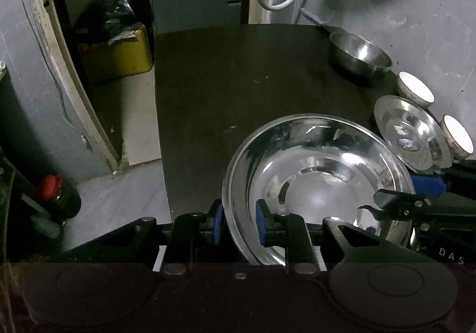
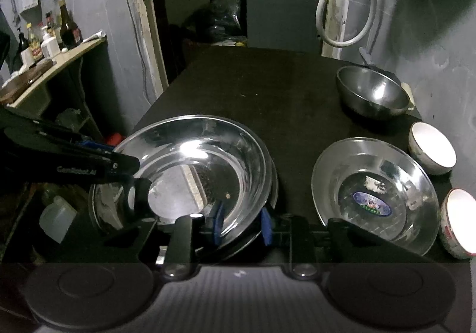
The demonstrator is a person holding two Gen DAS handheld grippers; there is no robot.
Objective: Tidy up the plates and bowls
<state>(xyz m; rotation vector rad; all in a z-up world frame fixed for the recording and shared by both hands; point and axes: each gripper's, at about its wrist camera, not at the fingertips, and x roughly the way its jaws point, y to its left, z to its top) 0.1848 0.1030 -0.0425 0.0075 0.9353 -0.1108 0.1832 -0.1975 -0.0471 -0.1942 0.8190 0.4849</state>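
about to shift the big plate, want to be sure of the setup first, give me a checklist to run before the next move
1. left tool straddles the rim of the large steel plate: ok
2. right tool straddles the rim on the other side: ok
3. pads actually pressing the rim, either tool: cannot tell
4. large steel plate lies over a lower plate: ok
5. it sits flat and centred on it: cannot tell
6. stickered plate stands apart from the stack: ok

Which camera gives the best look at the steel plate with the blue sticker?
The right wrist view: the stickered plate sits close, almost whole, its blue label clear. The left wrist view shows it small near the right edge, foreshortened, the sticker a blur.
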